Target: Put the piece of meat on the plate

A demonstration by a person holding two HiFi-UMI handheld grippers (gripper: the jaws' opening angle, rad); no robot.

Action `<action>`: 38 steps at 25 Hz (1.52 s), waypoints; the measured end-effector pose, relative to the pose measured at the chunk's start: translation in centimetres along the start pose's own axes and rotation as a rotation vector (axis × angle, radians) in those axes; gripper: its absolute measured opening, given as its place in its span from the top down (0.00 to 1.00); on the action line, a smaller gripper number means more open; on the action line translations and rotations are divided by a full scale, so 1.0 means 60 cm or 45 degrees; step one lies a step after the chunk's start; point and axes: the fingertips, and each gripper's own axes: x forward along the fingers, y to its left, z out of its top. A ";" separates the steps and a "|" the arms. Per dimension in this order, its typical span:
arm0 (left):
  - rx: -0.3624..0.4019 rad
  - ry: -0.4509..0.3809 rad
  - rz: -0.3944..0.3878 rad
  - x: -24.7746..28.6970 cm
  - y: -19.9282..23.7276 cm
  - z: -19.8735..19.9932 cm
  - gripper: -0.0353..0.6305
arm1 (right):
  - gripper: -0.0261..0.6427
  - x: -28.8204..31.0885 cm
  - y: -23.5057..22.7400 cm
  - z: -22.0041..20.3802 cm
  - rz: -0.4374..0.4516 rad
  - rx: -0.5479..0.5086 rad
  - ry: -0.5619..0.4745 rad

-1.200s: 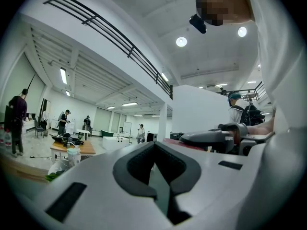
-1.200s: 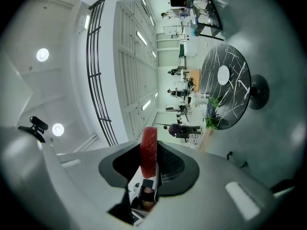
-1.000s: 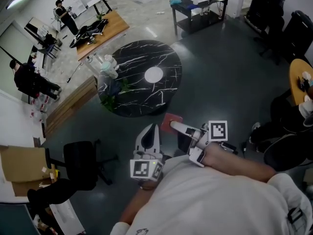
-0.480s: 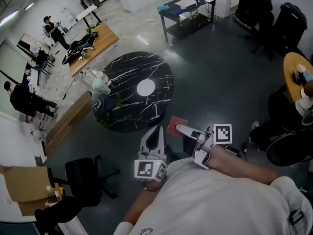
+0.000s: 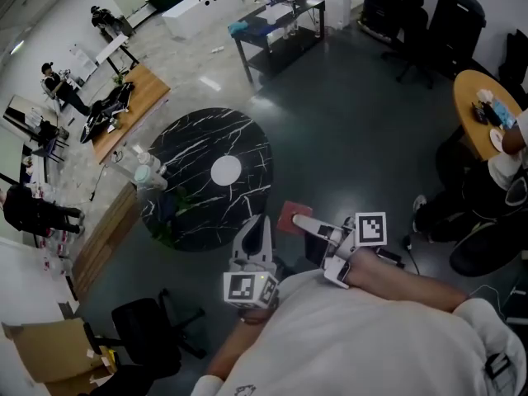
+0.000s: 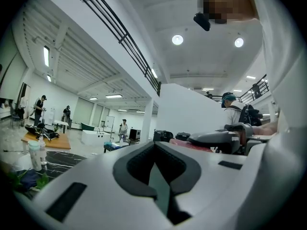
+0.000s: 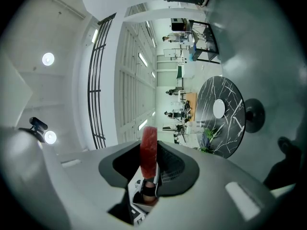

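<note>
The piece of meat (image 7: 148, 147) is clamped edge-on between the jaws of the right gripper (image 5: 304, 221), a red slab standing out past the tips. In the head view it sits just right of centre, over the dark floor and off the near rim of the round black marbled surface (image 5: 186, 213). The white plate (image 5: 226, 171) lies bare near the middle of that surface, up and to the left of the meat and well apart from it. The left gripper (image 5: 256, 229) is low in the middle of the frame with its jaws drawn together on nothing.

By my reading the pick-up is done and the step in hand is the carry – the meat is held but not yet over the surface. The next move calls for taking the right gripper up and left in the frame until the meat hangs above the plate, lowering it close, and only then parting the jaws – too early and the slab would drop onto the marble or the floor.
</note>
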 end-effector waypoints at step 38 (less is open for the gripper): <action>-0.043 -0.026 0.079 -0.024 0.505 0.076 0.94 | 0.83 0.520 -0.110 -0.050 -0.029 0.053 0.139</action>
